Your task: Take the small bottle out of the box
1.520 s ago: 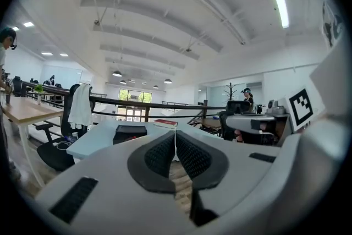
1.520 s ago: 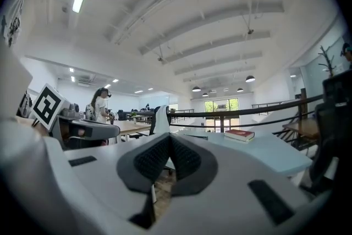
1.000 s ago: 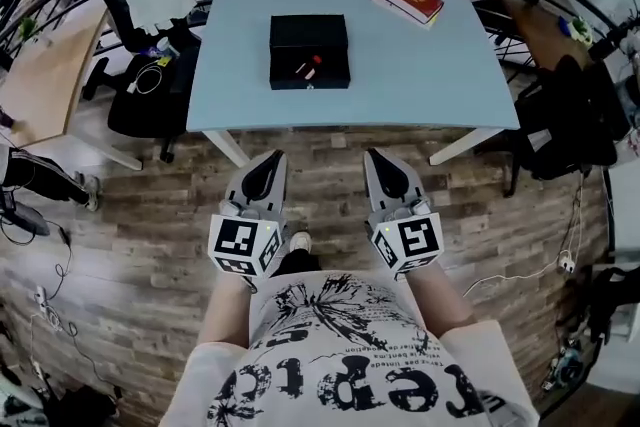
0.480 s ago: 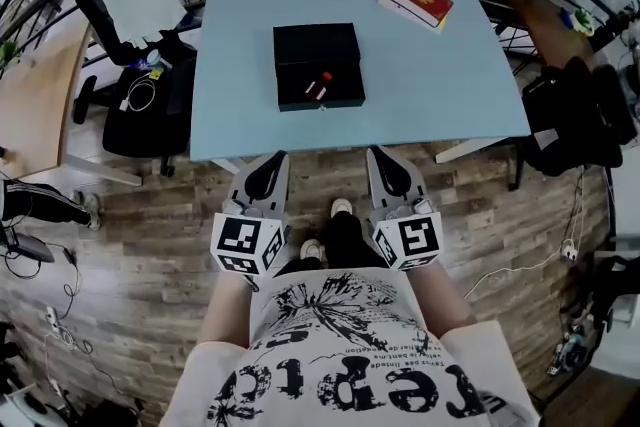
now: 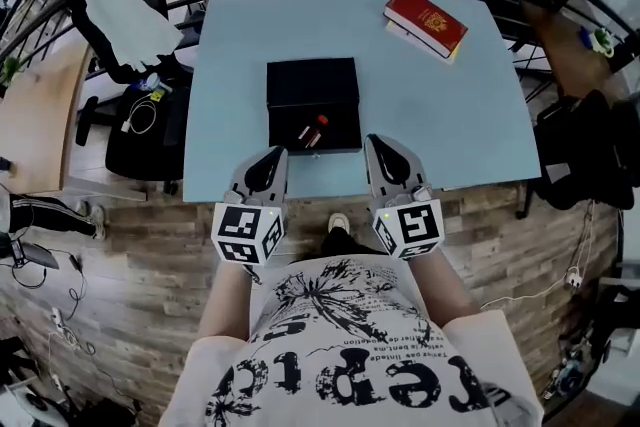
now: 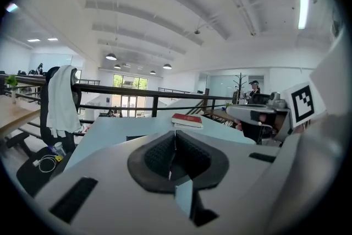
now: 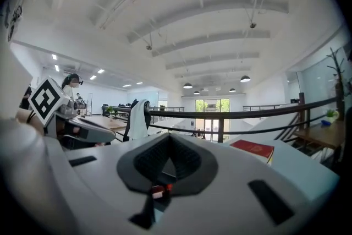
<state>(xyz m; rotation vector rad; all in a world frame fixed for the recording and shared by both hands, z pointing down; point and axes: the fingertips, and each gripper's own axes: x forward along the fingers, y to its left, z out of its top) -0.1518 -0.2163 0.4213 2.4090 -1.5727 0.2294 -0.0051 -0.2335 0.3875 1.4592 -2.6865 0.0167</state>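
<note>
There is one light-blue table (image 5: 450, 115), one black box (image 5: 312, 93) holding what looks like one small bottle (image 5: 312, 129), one red book (image 5: 427, 19), one white cloth (image 5: 120, 10), and two grippers, the left gripper (image 5: 274, 157) and the right gripper (image 5: 375, 143).

Stepped forward to the light-blue table (image 5: 450, 115) over the last second. Closed the strip of wooden floor (image 5: 150, 255) that lay between the near edge and the gripper tips. Brought the left gripper (image 5: 271, 155) and the right gripper (image 5: 379, 145) over that edge. Drew the black box (image 5: 312, 83), with the small bottle (image 5: 312, 130) inside, from well ahead to just beyond the tips at 12 o'clock. Drew the red book (image 5: 427, 19) closer at 1 o'clock. Shifted the visible shoe (image 5: 339, 223) rightward, to between the two grippers.
</note>
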